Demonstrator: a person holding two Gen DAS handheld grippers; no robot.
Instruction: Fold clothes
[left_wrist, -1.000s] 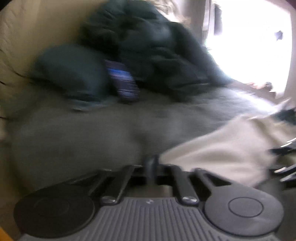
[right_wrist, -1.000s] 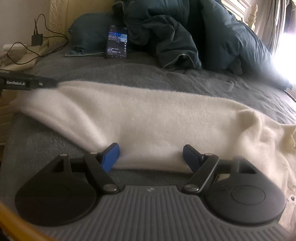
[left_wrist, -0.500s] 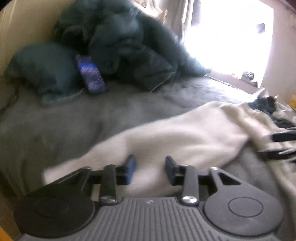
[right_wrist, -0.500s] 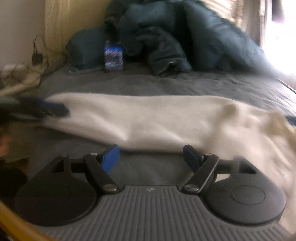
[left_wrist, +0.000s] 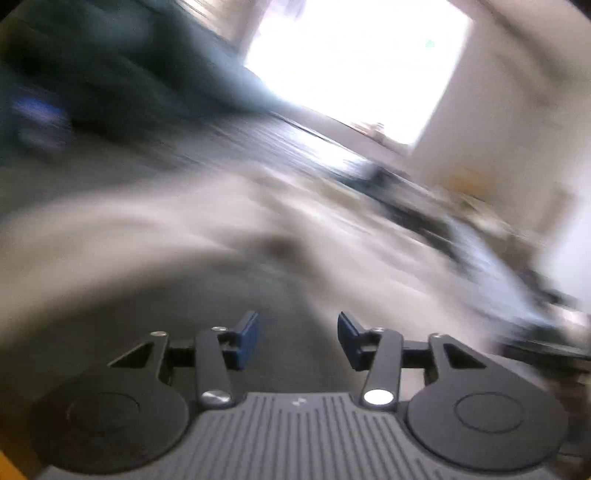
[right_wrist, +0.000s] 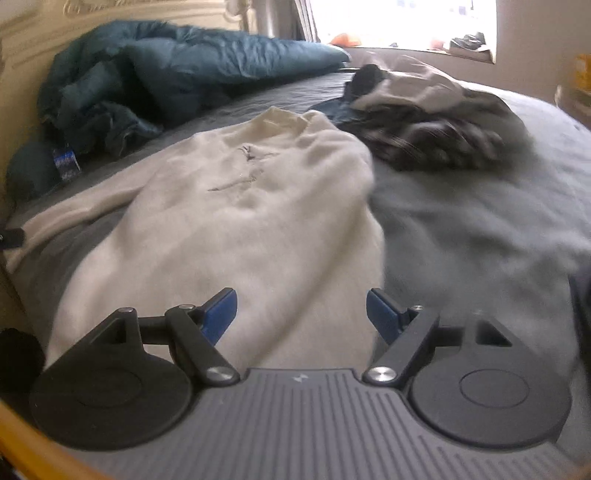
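Nearest the right wrist camera, the right gripper (right_wrist: 301, 310) hung with its blue pads well apart and nothing between them, low over the hem end of a cream sweater (right_wrist: 251, 206). The sweater lay spread on the grey bed cover (right_wrist: 461, 221), one sleeve trailing toward the left edge. Beyond it sat a heap of dark and striped clothes (right_wrist: 424, 122), and farther back a teal duvet (right_wrist: 177, 70) bunched against the headboard. In the blurred left wrist view, the left gripper (left_wrist: 297, 339) had just been opening, its jaws parted and empty above the bed cover, the pale sweater smeared ahead.
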